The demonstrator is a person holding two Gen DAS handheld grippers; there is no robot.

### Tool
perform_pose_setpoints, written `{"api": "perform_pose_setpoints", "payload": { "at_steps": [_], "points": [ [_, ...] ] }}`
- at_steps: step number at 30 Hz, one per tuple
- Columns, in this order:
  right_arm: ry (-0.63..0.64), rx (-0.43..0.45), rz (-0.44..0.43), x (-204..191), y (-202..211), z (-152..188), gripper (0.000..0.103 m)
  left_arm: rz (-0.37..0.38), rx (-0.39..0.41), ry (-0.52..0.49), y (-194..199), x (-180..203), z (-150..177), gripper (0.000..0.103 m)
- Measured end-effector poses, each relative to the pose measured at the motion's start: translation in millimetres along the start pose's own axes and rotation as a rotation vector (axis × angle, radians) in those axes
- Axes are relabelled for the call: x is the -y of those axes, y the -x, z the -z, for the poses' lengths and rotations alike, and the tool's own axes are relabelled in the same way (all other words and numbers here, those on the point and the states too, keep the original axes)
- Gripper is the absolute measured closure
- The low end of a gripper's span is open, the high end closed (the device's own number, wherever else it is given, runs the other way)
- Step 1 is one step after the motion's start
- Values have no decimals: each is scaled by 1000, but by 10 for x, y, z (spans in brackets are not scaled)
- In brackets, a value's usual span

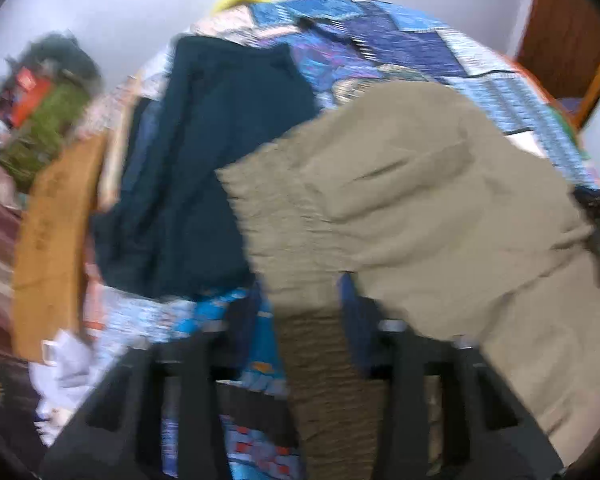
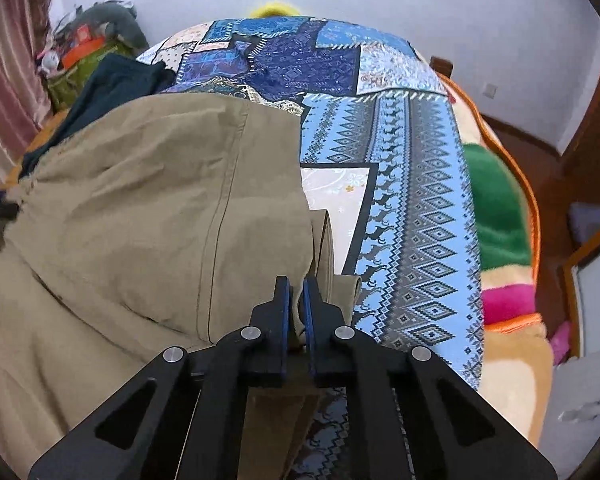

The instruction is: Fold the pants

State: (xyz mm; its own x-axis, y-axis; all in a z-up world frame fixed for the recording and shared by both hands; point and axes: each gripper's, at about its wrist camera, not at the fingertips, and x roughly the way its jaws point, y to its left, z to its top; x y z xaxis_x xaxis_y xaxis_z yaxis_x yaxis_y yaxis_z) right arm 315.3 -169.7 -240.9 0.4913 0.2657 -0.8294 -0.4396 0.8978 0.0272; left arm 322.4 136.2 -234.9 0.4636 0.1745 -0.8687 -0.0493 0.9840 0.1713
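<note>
Khaki pants [image 2: 148, 200] lie on a bed covered by a blue patterned quilt [image 2: 412, 184]. In the right wrist view my right gripper [image 2: 297, 300] is shut on the pants' edge near the leg hems, fingers nearly together with cloth between them. In the blurred left wrist view the pants [image 1: 420, 184] spread to the right, and their elastic waistband runs down between the fingers of my left gripper [image 1: 300, 328]. The jaws stand wide apart around it.
Dark teal pants [image 1: 204, 160] lie on the quilt to the left of the khaki pair, also seen in the right view [image 2: 112, 80]. A cluttered pile [image 2: 88, 48] sits at the far left. Colourful blankets [image 2: 500, 220] hang off the bed's right side beside wooden furniture [image 2: 588, 128].
</note>
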Motion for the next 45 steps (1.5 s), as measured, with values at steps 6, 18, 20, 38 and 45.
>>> {"api": "perform_pose_setpoints", "payload": {
  "at_steps": [6,18,20,38,45],
  "points": [
    [-11,-17,39,40,-31,33,98,-8,-73,91,-135,-426,86,92],
    [-8,-29,27,13,38,75,93,161,14,55,172,-159,14,13],
    [-13,-32,24,15,38,79,93,186,-24,56,72,-82,-21,13],
    [-16,-45,8,48,35,93,97,119,-40,54,-140,-50,-26,32],
    [-48,38,-8,116,327,-125,82,135,59,109,186,-231,-174,31]
  ]
}}
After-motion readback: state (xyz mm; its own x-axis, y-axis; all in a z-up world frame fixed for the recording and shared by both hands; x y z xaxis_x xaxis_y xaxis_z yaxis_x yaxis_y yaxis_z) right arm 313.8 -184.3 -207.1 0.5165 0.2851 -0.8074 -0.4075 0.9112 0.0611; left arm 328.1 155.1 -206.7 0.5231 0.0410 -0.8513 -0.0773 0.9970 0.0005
